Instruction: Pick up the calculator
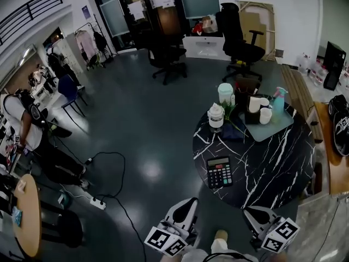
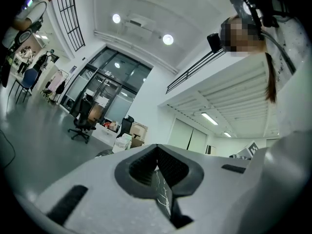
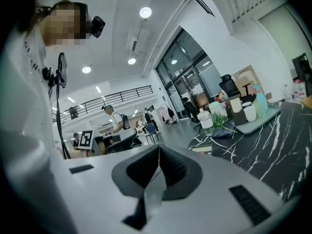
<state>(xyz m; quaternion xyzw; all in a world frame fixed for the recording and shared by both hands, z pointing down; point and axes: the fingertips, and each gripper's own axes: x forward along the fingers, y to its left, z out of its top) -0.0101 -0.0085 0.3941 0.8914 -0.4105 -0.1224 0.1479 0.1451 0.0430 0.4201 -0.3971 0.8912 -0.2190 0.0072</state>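
The calculator [image 1: 220, 172], black with a grey screen, lies flat near the front left edge of the round black marble table [image 1: 272, 168]. In the right gripper view it is a thin pale slab [image 3: 202, 150] at the table's rim. My left gripper [image 1: 188, 203] is low in the head view, over the floor just short of the table, below and left of the calculator. My right gripper [image 1: 252, 214] hovers at the table's near edge, below and right of it. Both are shut and hold nothing, as the left gripper view [image 2: 157, 147] and the right gripper view [image 3: 159, 150] show.
At the table's far side stand a grey tray [image 1: 278, 129] with white cups, a white jar [image 1: 216, 116], a green-lidded container [image 1: 225, 93] and a spray bottle [image 1: 278, 100]. Beyond are two office chairs [image 1: 240, 42]. A power strip [image 1: 97, 202] with cable lies on the floor at left.
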